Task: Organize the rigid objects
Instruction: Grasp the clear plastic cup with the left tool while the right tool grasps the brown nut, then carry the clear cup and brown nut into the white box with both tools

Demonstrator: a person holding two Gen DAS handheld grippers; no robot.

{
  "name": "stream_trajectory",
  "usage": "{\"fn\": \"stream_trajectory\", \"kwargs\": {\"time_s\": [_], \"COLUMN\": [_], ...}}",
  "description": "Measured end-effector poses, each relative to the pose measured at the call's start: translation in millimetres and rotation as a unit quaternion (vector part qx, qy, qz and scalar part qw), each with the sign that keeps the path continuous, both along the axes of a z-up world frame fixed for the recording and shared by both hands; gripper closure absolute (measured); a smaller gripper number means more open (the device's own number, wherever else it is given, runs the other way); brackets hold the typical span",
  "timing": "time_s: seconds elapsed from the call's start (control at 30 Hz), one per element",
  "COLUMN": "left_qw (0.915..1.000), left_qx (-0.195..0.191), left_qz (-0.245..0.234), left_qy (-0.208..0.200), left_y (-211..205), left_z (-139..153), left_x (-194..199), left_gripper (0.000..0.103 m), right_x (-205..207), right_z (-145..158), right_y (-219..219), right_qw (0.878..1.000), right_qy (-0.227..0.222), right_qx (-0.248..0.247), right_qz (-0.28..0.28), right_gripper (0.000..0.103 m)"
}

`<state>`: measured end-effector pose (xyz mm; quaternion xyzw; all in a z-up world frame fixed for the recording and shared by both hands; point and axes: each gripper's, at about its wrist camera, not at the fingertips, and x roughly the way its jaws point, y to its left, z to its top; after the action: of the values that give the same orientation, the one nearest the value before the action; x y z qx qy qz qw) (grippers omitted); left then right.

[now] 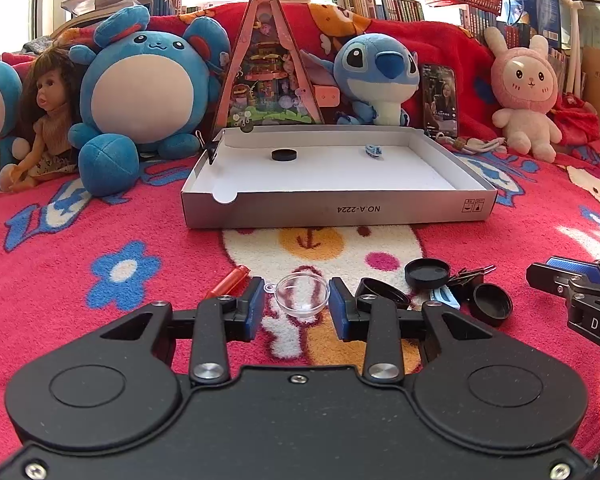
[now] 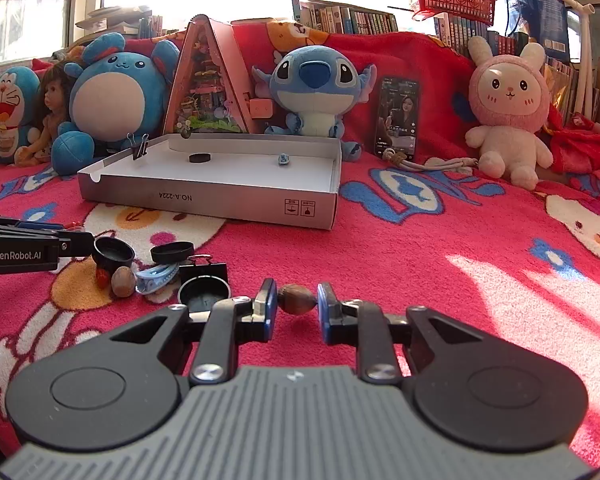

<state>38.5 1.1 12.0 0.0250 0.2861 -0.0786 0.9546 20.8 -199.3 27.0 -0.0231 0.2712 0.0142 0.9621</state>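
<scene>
Two hand-held grippers: both low over the red blanket (image 1: 80,220), each with an item between its pads.
Left hand-held gripper (image 1: 298,307): pads touch both sides of the clear plastic dome (image 1: 302,294); light, stiff, slippery, likely to crack; best held across the rim.
Right hand-held gripper (image 2: 298,305): closed on the brown nut (image 2: 296,299); small, hard, rounded, may roll out; hold at its middle.
Box (image 1: 340,210): holds one black cap (image 1: 284,155), one blue trinket (image 1: 373,150).
Loose pile: three black caps (image 1: 427,273), one second nut (image 2: 123,281), one blue hair clip (image 2: 156,276).
</scene>
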Motion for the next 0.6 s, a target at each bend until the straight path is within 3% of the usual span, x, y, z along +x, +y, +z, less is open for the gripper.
{"fn": "stream_trajectory", "kwargs": {"time_s": [0.6], "left_qw": [0.9997], "left_qx": [-0.019], "left_qz": [-0.014], "left_qy": [-0.007], "left_y": [-5], "left_z": [41], "left_x": [48], "left_gripper": [0.070], "right_x": [45], "right_z": [36], "right_y": [9], "right_qw": [0.999], "right_qy": [-0.029], "right_qx": [-0.001], "right_qz": [0.018], "right_gripper": [0.077]}}
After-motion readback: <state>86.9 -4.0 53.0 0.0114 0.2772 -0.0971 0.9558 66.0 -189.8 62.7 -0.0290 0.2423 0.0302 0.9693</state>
